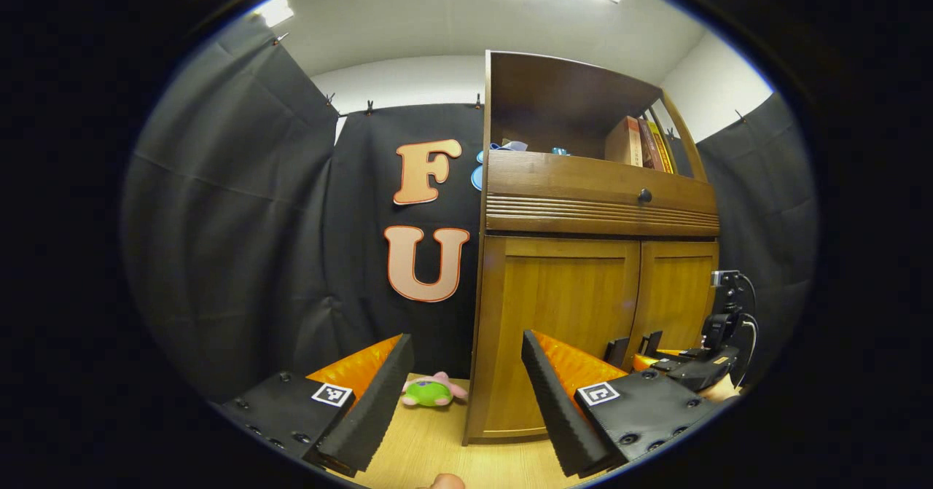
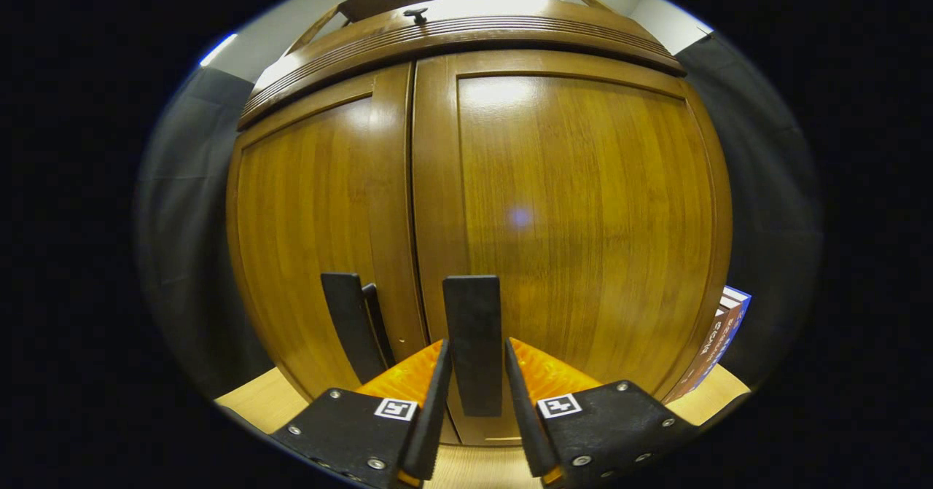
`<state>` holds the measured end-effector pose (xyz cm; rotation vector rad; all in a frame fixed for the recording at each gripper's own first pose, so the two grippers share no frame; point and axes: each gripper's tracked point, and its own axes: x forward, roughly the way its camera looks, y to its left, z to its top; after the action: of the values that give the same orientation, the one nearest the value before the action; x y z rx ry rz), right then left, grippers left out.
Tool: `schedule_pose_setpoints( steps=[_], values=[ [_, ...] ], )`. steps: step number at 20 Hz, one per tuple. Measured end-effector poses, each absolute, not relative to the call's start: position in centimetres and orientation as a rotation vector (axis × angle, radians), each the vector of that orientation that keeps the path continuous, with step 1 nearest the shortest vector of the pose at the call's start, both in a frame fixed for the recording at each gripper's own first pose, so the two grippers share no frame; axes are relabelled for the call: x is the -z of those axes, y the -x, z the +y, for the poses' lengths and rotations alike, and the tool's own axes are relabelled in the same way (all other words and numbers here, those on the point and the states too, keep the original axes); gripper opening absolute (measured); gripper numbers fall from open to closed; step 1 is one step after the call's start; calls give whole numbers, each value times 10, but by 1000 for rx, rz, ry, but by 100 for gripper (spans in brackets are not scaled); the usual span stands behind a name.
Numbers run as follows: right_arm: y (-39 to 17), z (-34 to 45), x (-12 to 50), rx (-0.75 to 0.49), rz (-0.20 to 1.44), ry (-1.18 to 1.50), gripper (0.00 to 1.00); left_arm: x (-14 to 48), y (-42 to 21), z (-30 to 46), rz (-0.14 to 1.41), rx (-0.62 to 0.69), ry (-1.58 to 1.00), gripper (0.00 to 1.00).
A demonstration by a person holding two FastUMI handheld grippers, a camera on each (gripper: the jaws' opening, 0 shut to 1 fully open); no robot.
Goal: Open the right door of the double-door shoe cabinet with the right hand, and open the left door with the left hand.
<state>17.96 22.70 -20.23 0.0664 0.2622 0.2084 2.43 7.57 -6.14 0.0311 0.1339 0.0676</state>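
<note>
The wooden shoe cabinet (image 1: 583, 205) stands on a light table, and both its doors look closed. In the right gripper view the right door (image 2: 583, 219) and left door (image 2: 313, 219) loom close, each with a black vertical handle. My right gripper (image 2: 477, 343) is shut on the right door's handle (image 2: 474, 307), one finger on each side. The left door's handle (image 2: 353, 321) is free beside it. In the left gripper view my left gripper (image 1: 466, 337) is open and holds nothing, well short of the left door (image 1: 568, 314). Farther off, the right gripper (image 1: 660, 361) sits at the handles.
A green and pink plush toy (image 1: 430, 390) lies on the table (image 1: 437, 445) left of the cabinet. Above the doors are a drawer with a knob (image 1: 644, 196) and a shelf of books (image 1: 641, 143). More books (image 2: 718, 336) lean right of the cabinet.
</note>
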Motion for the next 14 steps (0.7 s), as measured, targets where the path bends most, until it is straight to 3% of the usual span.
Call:
schedule_pose_setpoints(
  steps=[14],
  values=[
    [-138,213,195,-218,243,-40,28,61,-11,76,138,-70,-15,96]
  ],
)
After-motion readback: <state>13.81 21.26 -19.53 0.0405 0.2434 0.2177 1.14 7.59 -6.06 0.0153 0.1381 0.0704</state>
